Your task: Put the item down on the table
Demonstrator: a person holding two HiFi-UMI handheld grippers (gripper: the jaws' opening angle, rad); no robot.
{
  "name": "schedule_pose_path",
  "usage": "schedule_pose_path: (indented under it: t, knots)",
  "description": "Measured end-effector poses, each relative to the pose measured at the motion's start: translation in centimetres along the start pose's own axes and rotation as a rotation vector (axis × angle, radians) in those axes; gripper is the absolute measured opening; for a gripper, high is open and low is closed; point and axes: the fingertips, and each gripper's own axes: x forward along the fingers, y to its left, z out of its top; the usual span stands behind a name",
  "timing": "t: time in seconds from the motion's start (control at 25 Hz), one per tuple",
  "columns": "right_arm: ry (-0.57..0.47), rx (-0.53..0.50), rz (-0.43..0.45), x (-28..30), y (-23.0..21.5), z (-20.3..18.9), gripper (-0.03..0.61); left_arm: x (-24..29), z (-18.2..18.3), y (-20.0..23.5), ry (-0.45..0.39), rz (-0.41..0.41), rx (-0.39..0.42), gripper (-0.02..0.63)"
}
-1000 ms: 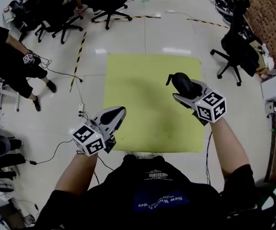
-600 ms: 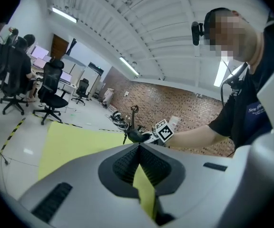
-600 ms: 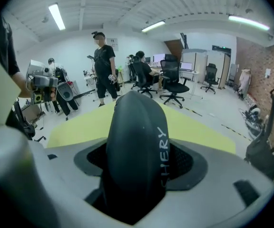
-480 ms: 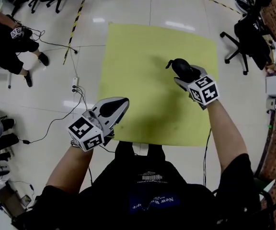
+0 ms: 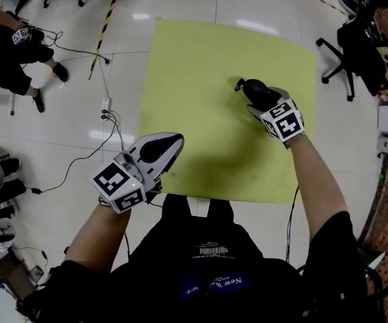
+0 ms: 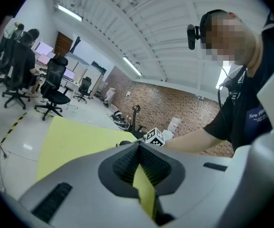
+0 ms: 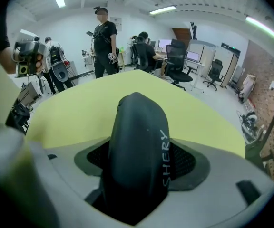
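Note:
My right gripper (image 5: 250, 90) is shut on a black rounded item (image 5: 258, 94) with white lettering down its side. It holds the item over the right part of the yellow-green table top (image 5: 201, 66). In the right gripper view the item (image 7: 137, 146) stands between the two pads and hides most of the gap, with the yellow top (image 7: 80, 108) beyond it. Whether the item touches the table I cannot tell. My left gripper (image 5: 172, 141) is shut and empty near the table's front left edge. In the left gripper view its pads (image 6: 127, 163) meet at the tip.
Office chairs (image 5: 356, 46) stand on the floor to the right of the table. Cables and a power strip (image 5: 105, 116) lie on the floor to the left, near a seated person (image 5: 5, 52). A person (image 7: 103, 37) stands past the table's far edge.
The head view has swung so that the table sits higher and larger in frame. The right gripper, still gripping the black item, has shifted slightly right. The left gripper has barely moved.

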Motion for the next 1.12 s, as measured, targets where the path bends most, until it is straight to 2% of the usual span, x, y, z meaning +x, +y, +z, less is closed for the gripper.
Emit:
schedule_pose_path:
  t: [0.12, 0.28, 0.44, 0.68, 0.96, 1.04, 1.12]
  knots:
    - [0.015, -0.017, 0.011, 0.3, 0.4, -0.3, 0.327, 0.0, 0.0, 0.0, -0.003, 0.000, -0.004, -0.008]
    - [0.007, -0.023, 0.022, 0.4, 0.6, -0.1, 0.373, 0.0, -0.1, -0.2, 0.000, -0.003, -0.005, -0.008]
    - [-0.050, -0.003, 0.024, -0.7, 0.4, 0.8, 0.400, -0.1, -0.2, -0.3, 0.001, -0.005, -0.002, -0.008]
    - [-0.231, 0.057, 0.019, -6.1, 0.3, 4.5, 0.400, 0.1, 0.6, -1.0, -0.011, -0.014, 0.008, -0.008]
    - [-0.525, 0.220, 0.054, -17.7, 0.0, 9.3, 0.397, 0.1, 4.9, -3.5, -0.065, -0.034, 0.073, -0.008]
    - [-0.594, 0.256, 0.061, -21.0, 0.4, 10.0, 0.315, -0.2, 6.5, -4.4, -0.089, -0.037, 0.092, -0.008]
    - [-0.646, 0.276, 0.070, -24.1, 1.1, 10.3, 0.280, -0.4, 8.1, -5.4, -0.111, -0.037, 0.109, -0.008]
